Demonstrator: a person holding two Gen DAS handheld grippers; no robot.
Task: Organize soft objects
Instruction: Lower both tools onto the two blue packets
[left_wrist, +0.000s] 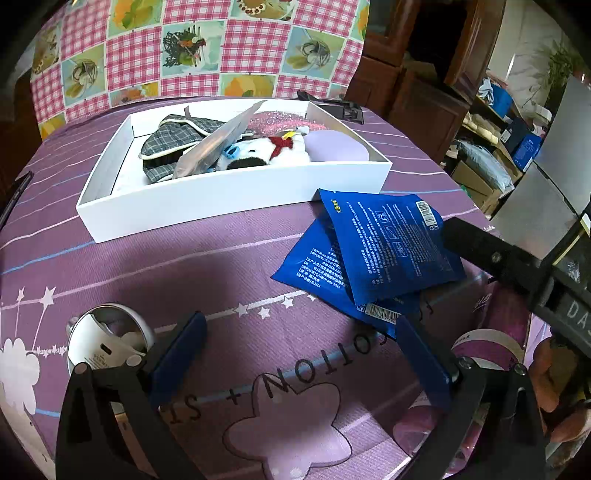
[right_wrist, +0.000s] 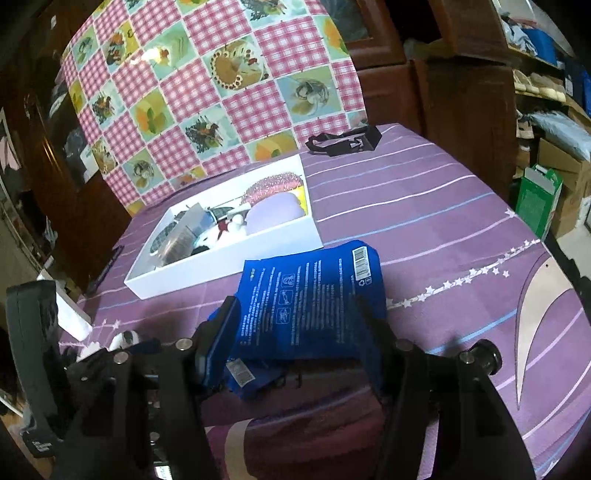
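The right gripper (right_wrist: 295, 332) grasped the upper blue pouch (right_wrist: 314, 295), which overlapped a second blue pouch (left_wrist: 314, 269) on the purple-clothed counter (left_wrist: 221, 266), just beside the white box (left_wrist: 221, 199) of soft things. The left gripper (left_wrist: 299, 354) stood released, holding nothing.

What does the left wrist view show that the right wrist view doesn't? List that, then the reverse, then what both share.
Left wrist only: the left gripper with its jaws open over bare cloth, and black lettering printed on that cloth.
Right wrist only: a green carton beyond the table, and the right gripper straddling the upper blue packet; whether it grips is unclear.
Both: the white box of soft things, the overlapping blue packets, the black strap, the purple striped cloth.
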